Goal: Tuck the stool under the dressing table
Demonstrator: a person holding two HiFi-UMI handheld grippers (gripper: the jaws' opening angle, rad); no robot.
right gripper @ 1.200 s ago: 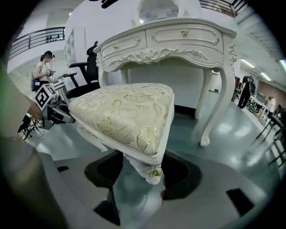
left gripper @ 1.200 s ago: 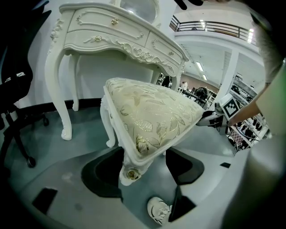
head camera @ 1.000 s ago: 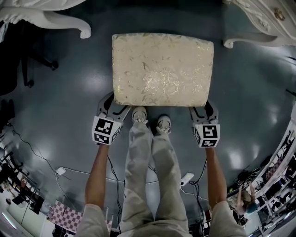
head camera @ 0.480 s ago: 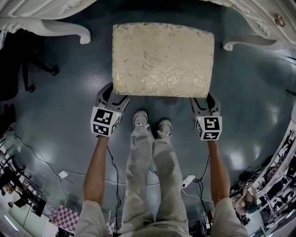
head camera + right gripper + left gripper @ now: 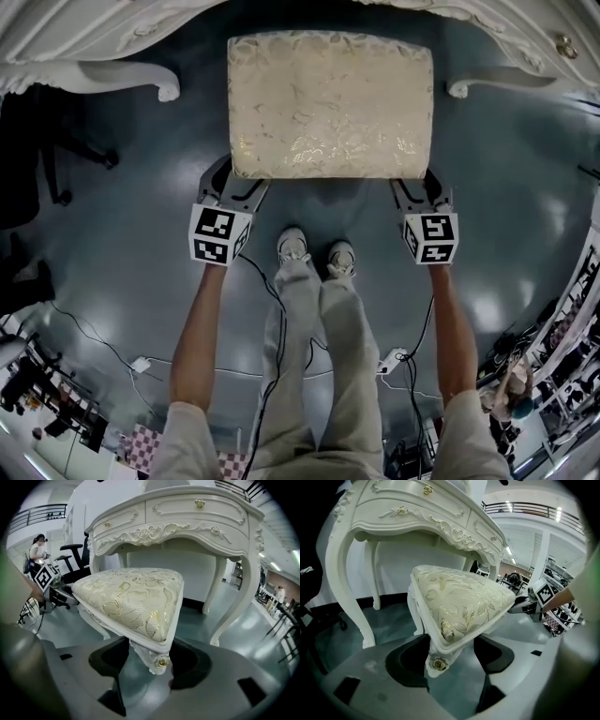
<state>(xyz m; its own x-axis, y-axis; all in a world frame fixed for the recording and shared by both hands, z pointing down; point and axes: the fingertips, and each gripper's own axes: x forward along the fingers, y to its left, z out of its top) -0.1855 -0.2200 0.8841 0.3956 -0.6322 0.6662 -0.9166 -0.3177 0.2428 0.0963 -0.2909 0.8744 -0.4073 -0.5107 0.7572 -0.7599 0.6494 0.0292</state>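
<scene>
The stool point(image 5: 330, 103), a cream and gold cushioned seat on white legs, stands between the dressing table's point(image 5: 112, 28) two front legs, its far edge at the table's front rim. My left gripper point(image 5: 236, 183) holds the stool's near left corner and my right gripper point(image 5: 419, 187) the near right corner. In the left gripper view the stool's corner leg point(image 5: 436, 660) with its gold rosette sits between the dark jaws of my left gripper point(image 5: 452, 656). In the right gripper view the other corner leg point(image 5: 157, 660) is pinched inside my right gripper point(image 5: 150, 660), under the table point(image 5: 178, 515).
The person's shoes point(image 5: 317, 255) stand just behind the stool. Cables point(image 5: 272, 309) and a power strip point(image 5: 389, 358) lie on the grey floor behind. A black office chair point(image 5: 47, 141) is at the left. A person point(image 5: 36, 550) stands far off to the left.
The stool and both grippers have moved forward toward the dressing table; the seat's far edge now reaches the table's front rim. The person's feet stepped forward too.
</scene>
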